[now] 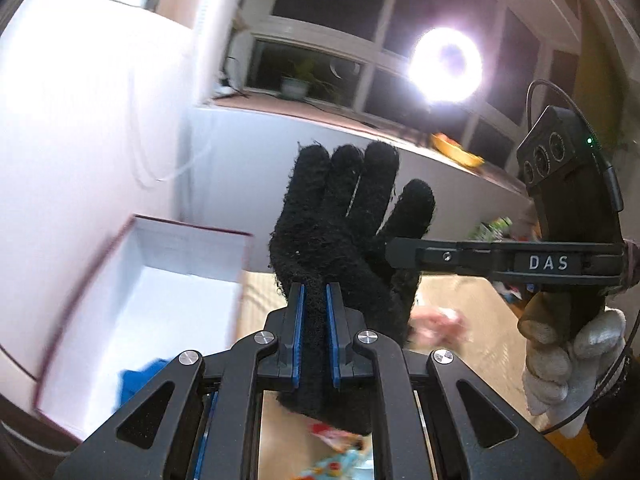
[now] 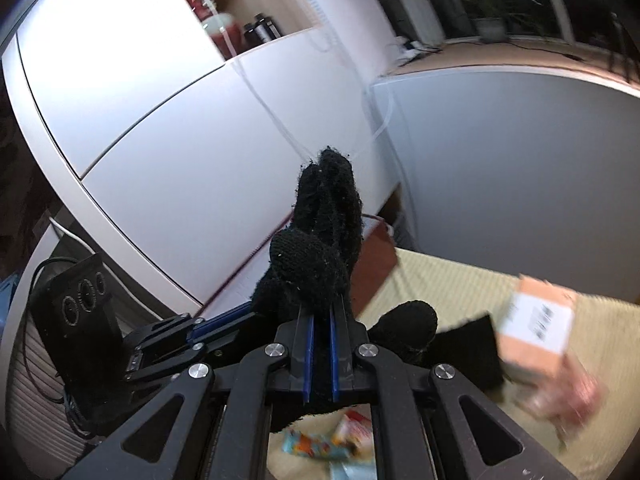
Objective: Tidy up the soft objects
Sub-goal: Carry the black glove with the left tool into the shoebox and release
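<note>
Aloft, both claws, left claw (image 1: 316, 300), right claw (image 2: 322, 326), clamped on black glove (image 1: 340, 220), cuff hidden, tabletop clutter blurred

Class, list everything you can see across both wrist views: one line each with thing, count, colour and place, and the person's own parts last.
glove: one, black, fuzzy, held up between both grippers
box: one, white inside with dark red rim, open, left of the glove
blue cloth: one, blue, in the box's near corner
ring light: one, bright white, before the dark window
potted plant: one, green, on the windowsill
yellow bowl: one, yellow, on the ledge
cardboard parcel: one, tan with white label, blurred, on the mat
snack wrappers: several, colourful, beneath the gripper
left gripper: black with blue pads, shut on the glove
right gripper: same, shut on the glove
gloved hand: one, grey, holding the right gripper's handle
</note>
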Action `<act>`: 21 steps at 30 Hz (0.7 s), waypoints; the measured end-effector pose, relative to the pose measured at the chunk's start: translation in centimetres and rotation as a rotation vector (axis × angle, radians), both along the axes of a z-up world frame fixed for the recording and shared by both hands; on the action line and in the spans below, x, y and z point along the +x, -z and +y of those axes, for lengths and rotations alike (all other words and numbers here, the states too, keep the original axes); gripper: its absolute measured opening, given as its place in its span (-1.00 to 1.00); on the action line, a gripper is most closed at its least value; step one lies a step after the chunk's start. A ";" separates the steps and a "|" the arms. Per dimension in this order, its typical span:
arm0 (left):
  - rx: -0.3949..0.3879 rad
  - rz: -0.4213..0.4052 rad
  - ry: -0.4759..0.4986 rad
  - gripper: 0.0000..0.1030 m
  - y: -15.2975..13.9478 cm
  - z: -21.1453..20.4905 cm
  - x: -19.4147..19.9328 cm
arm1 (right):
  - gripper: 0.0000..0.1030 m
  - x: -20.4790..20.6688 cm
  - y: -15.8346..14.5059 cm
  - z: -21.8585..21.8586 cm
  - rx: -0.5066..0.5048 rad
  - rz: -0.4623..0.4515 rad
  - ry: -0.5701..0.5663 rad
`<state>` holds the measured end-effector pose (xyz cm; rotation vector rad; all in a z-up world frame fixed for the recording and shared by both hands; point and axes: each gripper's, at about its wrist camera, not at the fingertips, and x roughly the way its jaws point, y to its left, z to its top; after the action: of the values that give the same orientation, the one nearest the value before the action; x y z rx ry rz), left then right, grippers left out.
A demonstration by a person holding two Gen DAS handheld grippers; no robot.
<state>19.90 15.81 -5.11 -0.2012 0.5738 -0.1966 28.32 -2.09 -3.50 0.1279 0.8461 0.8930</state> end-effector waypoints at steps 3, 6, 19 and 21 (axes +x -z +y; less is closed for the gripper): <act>0.016 0.001 -0.055 -0.83 0.0 2.7 0.6 | -0.88 1.0 0.2 3.6 -0.019 0.004 -0.027; 0.025 0.014 -0.095 -0.83 0.3 4.4 1.4 | -0.88 2.1 0.8 6.9 -0.057 0.002 -0.051; 0.103 0.086 -0.227 -0.83 3.3 8.4 4.3 | -0.88 6.3 5.1 15.2 -0.189 0.038 -0.077; 0.109 0.099 -0.232 -0.83 3.6 8.4 4.7 | -0.88 6.6 5.5 15.5 -0.193 0.043 -0.073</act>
<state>24.60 24.23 -8.72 -0.1710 0.6528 0.0701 34.89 13.42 -9.01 -0.0523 0.9779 0.8737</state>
